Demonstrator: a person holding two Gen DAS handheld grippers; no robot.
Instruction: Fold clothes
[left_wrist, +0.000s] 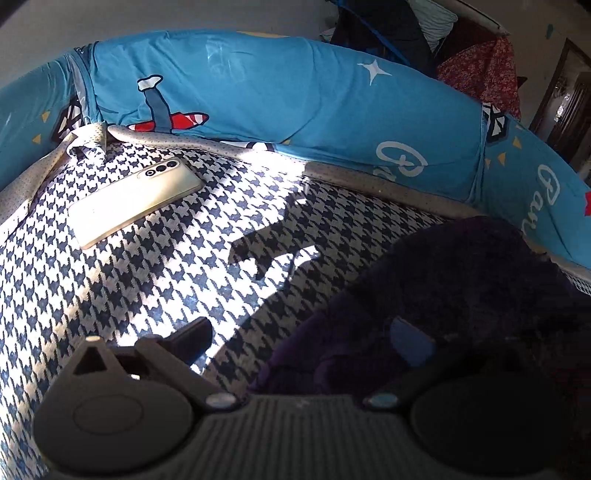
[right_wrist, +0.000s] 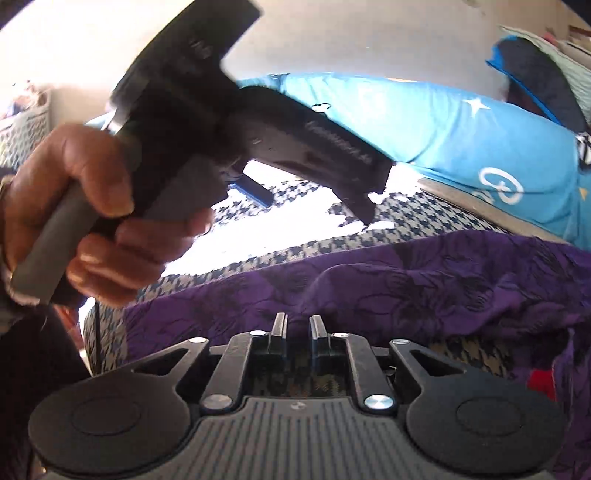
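With the purple garment (right_wrist: 424, 280) bunched on the houndstooth bed cover (left_wrist: 147, 266), the wide left tool (left_wrist: 306, 339) may miss its edge, and the narrow, empty right tool (right_wrist: 298, 325) may pinch several layers.

Purple floral garment (right_wrist: 424, 280), navy-white houndstooth cover (left_wrist: 147, 280)

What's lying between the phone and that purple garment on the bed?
Only bare houndstooth bedcover, crossed by shadow, separates the phone from the purple garment in the left wrist view.
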